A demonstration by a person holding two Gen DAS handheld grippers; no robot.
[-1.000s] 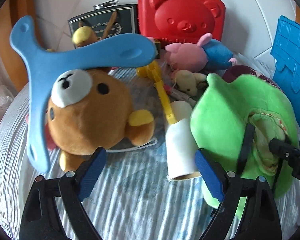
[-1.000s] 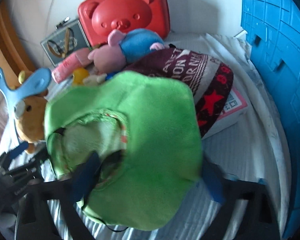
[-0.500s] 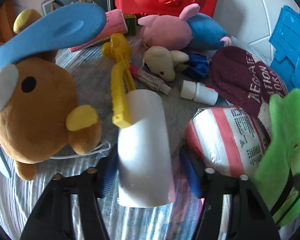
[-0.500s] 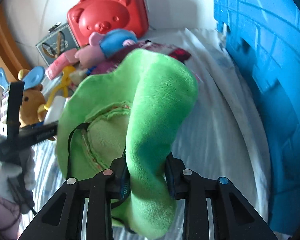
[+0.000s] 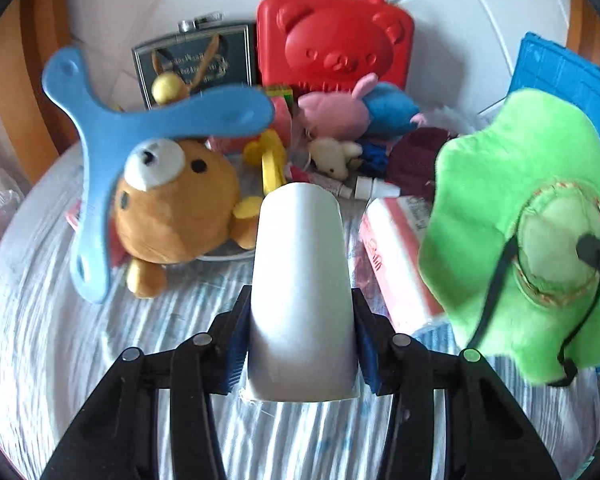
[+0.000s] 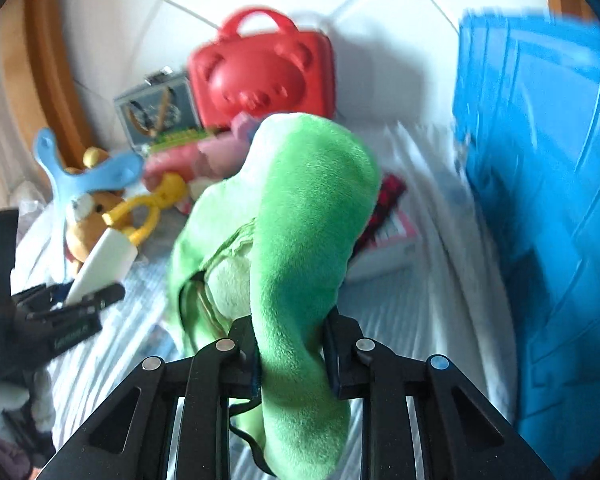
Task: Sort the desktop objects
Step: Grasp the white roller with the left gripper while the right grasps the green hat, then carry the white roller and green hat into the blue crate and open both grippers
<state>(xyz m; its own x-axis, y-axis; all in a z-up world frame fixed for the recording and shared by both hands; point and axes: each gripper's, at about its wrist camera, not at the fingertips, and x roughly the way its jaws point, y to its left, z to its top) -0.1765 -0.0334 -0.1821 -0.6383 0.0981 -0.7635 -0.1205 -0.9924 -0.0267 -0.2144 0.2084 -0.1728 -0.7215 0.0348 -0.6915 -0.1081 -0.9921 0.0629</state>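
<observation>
Little writing can be read. White lettering is seen on the dark flask [image 5: 194, 65] that is propped against the tiled wall, but it is too small and blurred to be made out. Red print is seen on the pink-and-white packet [image 5: 396, 252] lying on the striped cloth [image 5: 100, 352], and it cannot be read either. A bear face is moulded into the red case [image 5: 334, 44], with no words on it.

A white roll [image 5: 302, 300] is clamped between the blue pads of the left gripper [image 5: 300, 344], whose jaws have just been closing and are now pressed against both sides of the roll near its close end. The far end of the roll is pointed towards the yellow plastic toy [image 5: 270, 162] and the small tube [image 5: 374, 189].

The brim of a green plush hat [image 6: 300, 220] is pinched by the right gripper [image 6: 290, 350], whose jaws have just been closing nearly to the full, with a fold of the fabric squeezed between them. The hat is seen draped over and in front of that gripper, beside the blue crate [image 6: 540, 200].

A brown plush bear [image 5: 172, 208] is lain under a blue three-armed boomerang [image 5: 112, 140], left of the roll.
</observation>
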